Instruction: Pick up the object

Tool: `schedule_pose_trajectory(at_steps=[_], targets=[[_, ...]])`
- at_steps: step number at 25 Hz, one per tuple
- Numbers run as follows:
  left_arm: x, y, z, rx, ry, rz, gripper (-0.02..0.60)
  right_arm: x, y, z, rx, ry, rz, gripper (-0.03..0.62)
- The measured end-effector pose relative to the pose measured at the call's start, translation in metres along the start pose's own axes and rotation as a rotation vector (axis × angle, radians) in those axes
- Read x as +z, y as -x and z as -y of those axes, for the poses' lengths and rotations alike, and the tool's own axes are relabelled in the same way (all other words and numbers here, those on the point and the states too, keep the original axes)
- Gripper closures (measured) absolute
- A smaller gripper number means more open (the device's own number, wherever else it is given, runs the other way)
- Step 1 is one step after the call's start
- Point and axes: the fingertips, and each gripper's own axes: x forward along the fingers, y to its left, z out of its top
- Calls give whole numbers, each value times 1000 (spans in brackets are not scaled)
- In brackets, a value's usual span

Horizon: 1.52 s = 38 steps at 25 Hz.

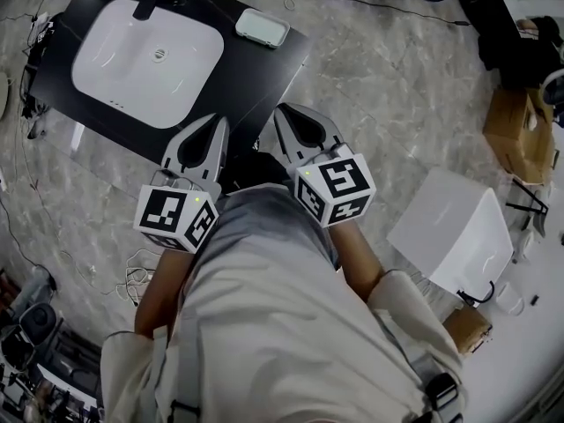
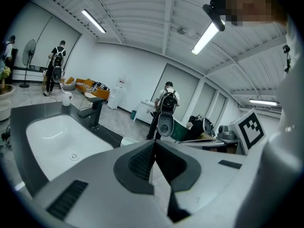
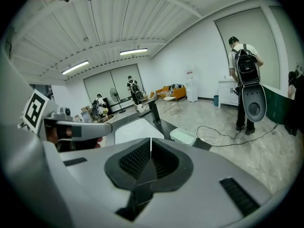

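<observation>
Counter (image 1: 264,77) at upper left is flat black, the sink (image 1: 132,77) in it is plain white, and the little tray (image 1: 262,27) is pale mint. Floor (image 1: 397,86) is grey with marble veining. Left gripper (image 1: 214,123) and right gripper (image 1: 286,113) are light grey with black ribbed pads, and their cubes carry black-and-white square markers. Cardboard box (image 1: 515,135) at the right edge is brown.

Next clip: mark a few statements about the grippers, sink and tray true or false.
1. The left hand-held gripper and the right hand-held gripper are both shut with nothing between them. True.
2. The faucet is white. False: it is black; the sink is white.
3. A small pale tray lies on the black counter beside the sink. True.
4. The right hand-held gripper touches the tray. False: the tray lies apart from it, farther along the counter.
</observation>
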Motion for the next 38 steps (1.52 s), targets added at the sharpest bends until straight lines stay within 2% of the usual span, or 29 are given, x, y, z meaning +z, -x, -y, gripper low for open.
schedule_pose_trajectory(at_steps=[9, 23, 38], targets=[[-1, -15, -8, 51, 30, -5, 578, 3, -22, 29, 0, 52, -60, 582], [-10, -13, -24, 96, 57, -16, 578, -2, -55, 42, 23, 105, -110, 580], [-20, -10, -23, 101, 65, -29, 578, -5, -82, 56, 22, 167, -154, 576]])
